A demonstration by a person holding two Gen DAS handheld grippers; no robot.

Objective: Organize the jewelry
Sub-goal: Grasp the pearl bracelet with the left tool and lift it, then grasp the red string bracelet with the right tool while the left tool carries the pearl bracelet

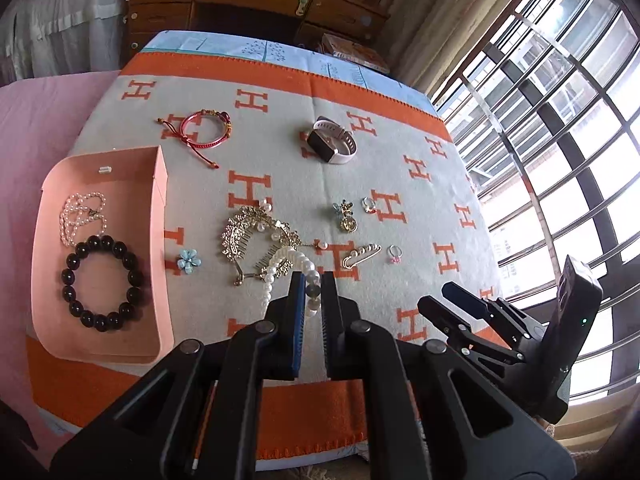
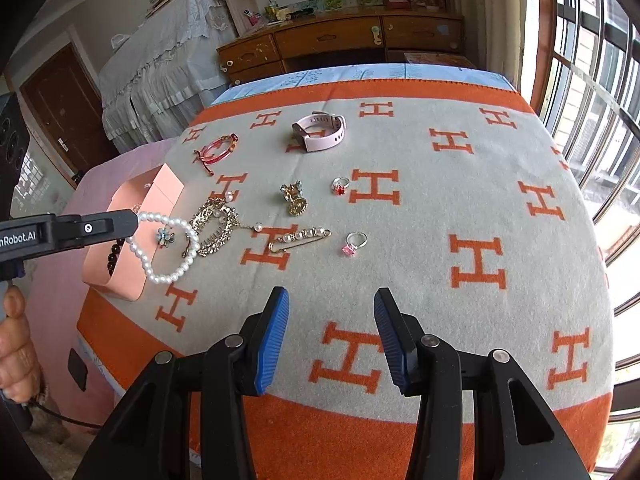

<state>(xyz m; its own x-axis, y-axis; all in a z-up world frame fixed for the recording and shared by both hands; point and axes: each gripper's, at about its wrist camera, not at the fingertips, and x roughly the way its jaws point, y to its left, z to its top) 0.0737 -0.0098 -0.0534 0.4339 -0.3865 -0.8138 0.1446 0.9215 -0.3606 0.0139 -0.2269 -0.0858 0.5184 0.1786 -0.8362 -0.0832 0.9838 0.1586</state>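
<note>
Over the orange-lettered blanket point(image 2: 440, 208), the left claw point(image 1: 308, 280) is pinching a pearl bracelet point(image 2: 168, 248) aloft while the right claw point(image 2: 330, 300) is hovering half-open, empty.

A home bedroom: wooden dresser point(image 2: 360, 40), blanket-covered bed point(image 2: 440, 240), barred window point(image 2: 592, 80).
</note>
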